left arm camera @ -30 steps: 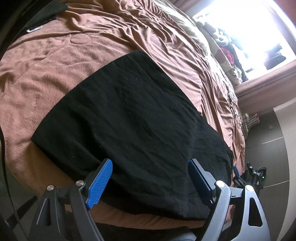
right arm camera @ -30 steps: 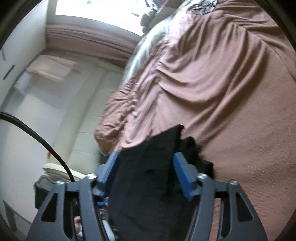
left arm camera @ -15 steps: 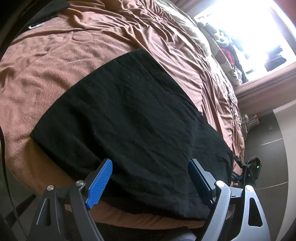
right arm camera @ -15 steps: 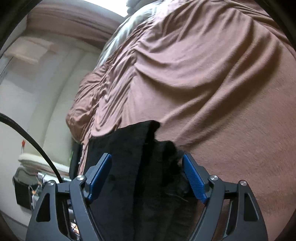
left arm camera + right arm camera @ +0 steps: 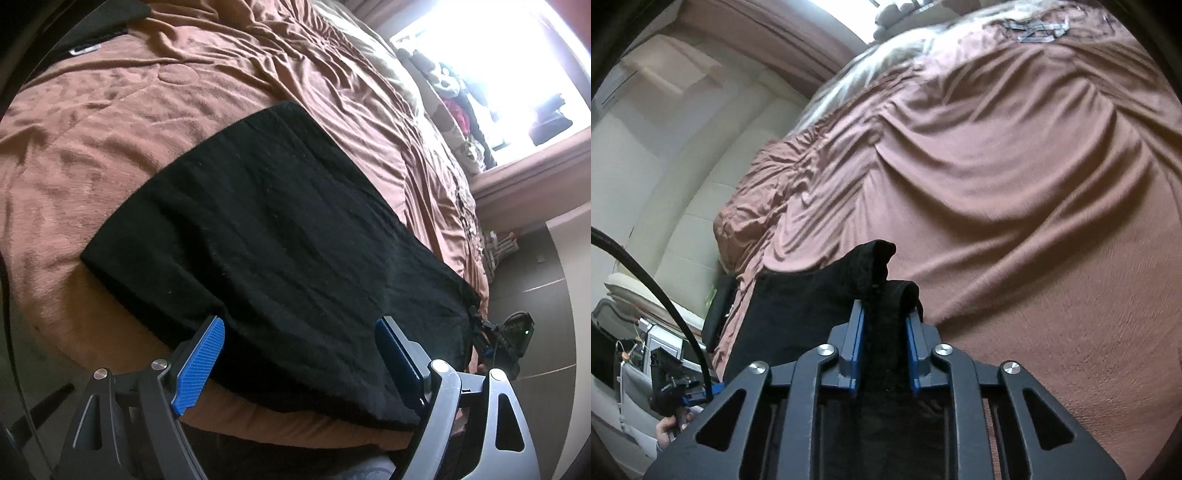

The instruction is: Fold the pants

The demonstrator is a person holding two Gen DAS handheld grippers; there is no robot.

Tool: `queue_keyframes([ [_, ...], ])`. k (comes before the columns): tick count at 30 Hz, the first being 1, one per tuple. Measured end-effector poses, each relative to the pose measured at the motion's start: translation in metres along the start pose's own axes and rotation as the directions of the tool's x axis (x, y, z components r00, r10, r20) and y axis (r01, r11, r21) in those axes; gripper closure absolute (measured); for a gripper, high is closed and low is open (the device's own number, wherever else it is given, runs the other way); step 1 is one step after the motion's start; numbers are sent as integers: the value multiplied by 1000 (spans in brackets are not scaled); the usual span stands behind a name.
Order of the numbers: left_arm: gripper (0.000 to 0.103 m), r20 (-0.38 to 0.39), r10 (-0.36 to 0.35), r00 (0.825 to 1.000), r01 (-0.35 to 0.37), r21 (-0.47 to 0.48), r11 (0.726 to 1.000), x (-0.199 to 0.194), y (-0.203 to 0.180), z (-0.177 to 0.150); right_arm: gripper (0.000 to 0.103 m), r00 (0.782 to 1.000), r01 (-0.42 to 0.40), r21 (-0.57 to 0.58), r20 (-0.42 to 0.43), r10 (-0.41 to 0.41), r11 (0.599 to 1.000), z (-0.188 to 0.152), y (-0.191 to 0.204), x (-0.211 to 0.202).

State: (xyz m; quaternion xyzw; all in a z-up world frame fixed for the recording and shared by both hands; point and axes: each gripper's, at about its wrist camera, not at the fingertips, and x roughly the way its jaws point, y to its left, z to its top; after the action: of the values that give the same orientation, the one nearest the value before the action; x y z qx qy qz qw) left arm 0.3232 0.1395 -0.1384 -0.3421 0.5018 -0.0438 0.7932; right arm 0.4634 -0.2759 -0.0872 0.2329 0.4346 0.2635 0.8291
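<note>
The black pants [image 5: 280, 236] lie flat, folded into a broad rectangle, on the brown bedspread [image 5: 110, 122]. My left gripper [image 5: 299, 354] is open, its blue pads above the pants' near edge, holding nothing. My right gripper [image 5: 884, 339] is shut on a bunched corner of the pants [image 5: 875, 266], which sticks up between the pads. That corner is at the far right end of the pants in the left wrist view, where the right gripper [image 5: 498, 339] shows.
The bed's near edge runs below the pants [image 5: 280, 421]. Pillows and stuffed toys [image 5: 447, 96] lie by the bright window. A dark item [image 5: 99, 26] lies at the bed's far left corner. A padded headboard [image 5: 701, 206] and bedside clutter [image 5: 646, 343] stand left of the right gripper.
My right gripper has closed on the corner of the pants, after being open around it. The left gripper has stayed open over the near edge.
</note>
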Motion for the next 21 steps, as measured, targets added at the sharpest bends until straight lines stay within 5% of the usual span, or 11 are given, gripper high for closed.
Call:
queue_keyframes([
  [10,18,39,19,999,-18,-36,999,-19,16,-3,91,999,48,-52,4,-48,997,2,16,-5],
  [14,18,45,18,999,-16,-52,999,-23,22,-5,80,995,47,-6,-93,-47,999,14,0,12],
  [17,18,49,17,999,-14,-62,998,-25,24,-6,60,993,35,60,-117,-28,998,21,-19,22],
  [21,18,50,17,999,-14,-72,997,-27,27,-8,59,991,0,91,-134,12,996,26,-29,28],
])
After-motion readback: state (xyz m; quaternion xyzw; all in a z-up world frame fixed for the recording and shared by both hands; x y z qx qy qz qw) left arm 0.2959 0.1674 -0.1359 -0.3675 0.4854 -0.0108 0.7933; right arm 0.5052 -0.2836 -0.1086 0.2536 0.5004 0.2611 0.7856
